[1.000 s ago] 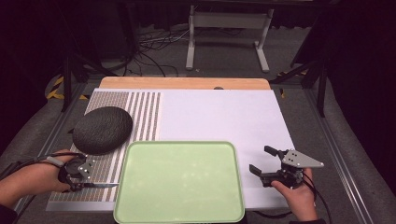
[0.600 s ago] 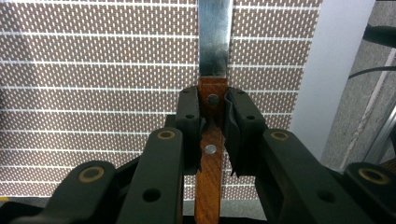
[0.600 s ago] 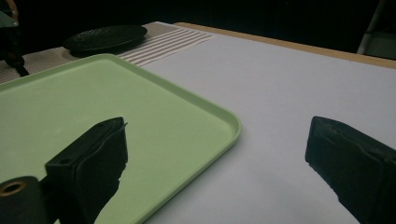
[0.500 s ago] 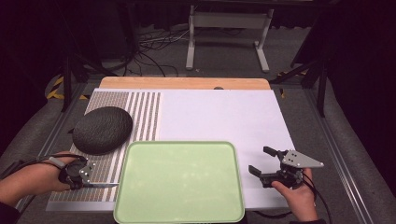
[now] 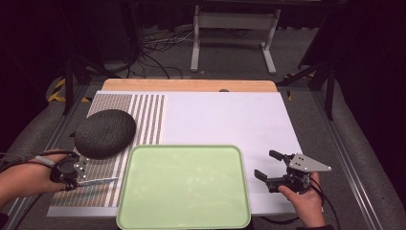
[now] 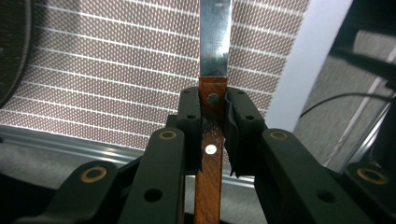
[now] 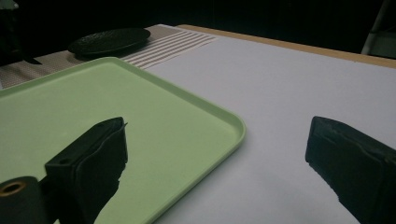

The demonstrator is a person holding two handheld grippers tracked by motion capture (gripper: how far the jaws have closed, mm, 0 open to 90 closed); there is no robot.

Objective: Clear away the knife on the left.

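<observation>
Left gripper (image 5: pixel 72 173), lower left of frame, clamped on knife (image 6: pixel 214 70) by its wooden handle; blade lies over striped mat (image 5: pixel 119 120), tip near green tray (image 5: pixel 184 187). Right gripper (image 5: pixel 275 172), lower right, jaws apart, empty. Risk: narrow handle could twist in the clamp.

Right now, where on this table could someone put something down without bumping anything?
The broad white mat beyond the pale green plastic tray lies bare up to the wooden table edge. The tray's own surface is bare too. The striped left side is crowded: a dark round woven mat and the left gripper holding a wooden-handled knife.
</observation>
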